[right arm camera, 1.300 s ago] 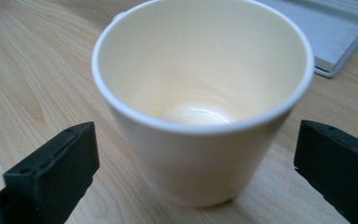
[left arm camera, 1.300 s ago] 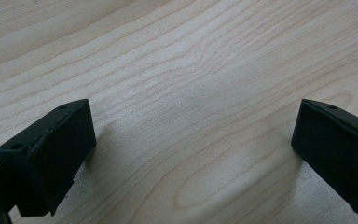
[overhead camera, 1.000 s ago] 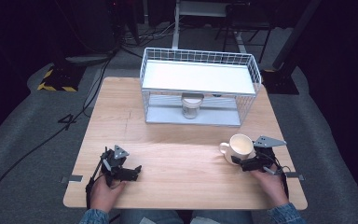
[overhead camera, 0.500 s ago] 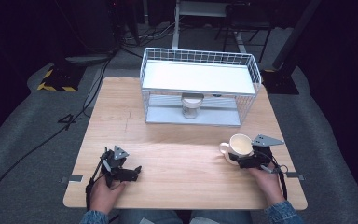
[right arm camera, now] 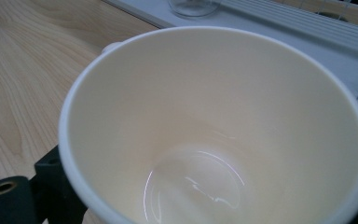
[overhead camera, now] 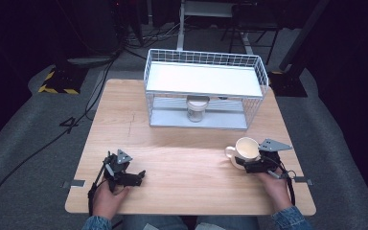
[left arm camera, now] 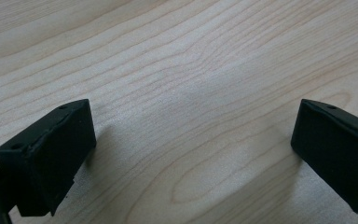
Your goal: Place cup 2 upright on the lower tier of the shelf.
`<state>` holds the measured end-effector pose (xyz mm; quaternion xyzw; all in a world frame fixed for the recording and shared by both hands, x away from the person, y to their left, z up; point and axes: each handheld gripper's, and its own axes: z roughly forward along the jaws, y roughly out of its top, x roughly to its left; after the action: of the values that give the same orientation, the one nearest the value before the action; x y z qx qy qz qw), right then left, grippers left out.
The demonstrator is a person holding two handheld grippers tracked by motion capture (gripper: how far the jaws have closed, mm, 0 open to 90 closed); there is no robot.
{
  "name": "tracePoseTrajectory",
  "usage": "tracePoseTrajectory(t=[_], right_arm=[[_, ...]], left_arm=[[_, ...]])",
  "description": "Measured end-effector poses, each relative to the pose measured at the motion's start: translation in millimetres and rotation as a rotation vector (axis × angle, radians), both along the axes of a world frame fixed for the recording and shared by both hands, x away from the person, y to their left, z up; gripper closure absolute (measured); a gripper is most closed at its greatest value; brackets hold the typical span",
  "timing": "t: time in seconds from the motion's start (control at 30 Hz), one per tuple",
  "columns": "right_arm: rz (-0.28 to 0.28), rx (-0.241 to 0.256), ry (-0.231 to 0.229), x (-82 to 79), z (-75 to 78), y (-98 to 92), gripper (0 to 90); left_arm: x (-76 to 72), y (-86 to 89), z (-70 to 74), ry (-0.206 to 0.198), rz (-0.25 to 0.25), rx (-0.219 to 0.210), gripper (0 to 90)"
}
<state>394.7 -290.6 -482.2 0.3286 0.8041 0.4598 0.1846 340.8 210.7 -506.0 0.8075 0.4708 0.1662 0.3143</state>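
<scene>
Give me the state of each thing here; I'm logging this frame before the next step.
Cup: upright on the table, empty, between the right gripper's fingers.
Jar: upright on the lower shelf of the rack, whether it holds anything cannot be told.
Wire rack: standing at the far side of the table.
Left gripper: open, holding nothing, low over bare wood.
Right gripper: around the cup.

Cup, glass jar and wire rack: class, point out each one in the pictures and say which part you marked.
cup [right arm camera: 205, 140], right gripper view, inner wall.
glass jar [overhead camera: 195, 109], high view, its side, on the rack's lower shelf.
wire rack [overhead camera: 203, 79], high view, white top shelf.
</scene>
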Motion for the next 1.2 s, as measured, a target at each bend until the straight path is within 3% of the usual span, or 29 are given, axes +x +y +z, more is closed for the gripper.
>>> tracePoseTrajectory(t=[0.27, 0.67, 1.2], right_arm=[[0.000, -0.006, -0.010, -5.3, 8.7, 1.3, 9.1], [0.022, -0.001, -0.034, -11.1, 43.8, 6.7, 9.1], [0.034, 0.018, -0.028, -5.6, 76.1, 12.5, 9.1]], left_arm=[[0.0, 0.0, 0.0, 0.000, 0.000, 0.000, 0.2], [0.0, 0.0, 0.0, 0.000, 0.000, 0.000, 0.2], [0.0, 0.0, 0.0, 0.000, 0.000, 0.000, 0.2]])
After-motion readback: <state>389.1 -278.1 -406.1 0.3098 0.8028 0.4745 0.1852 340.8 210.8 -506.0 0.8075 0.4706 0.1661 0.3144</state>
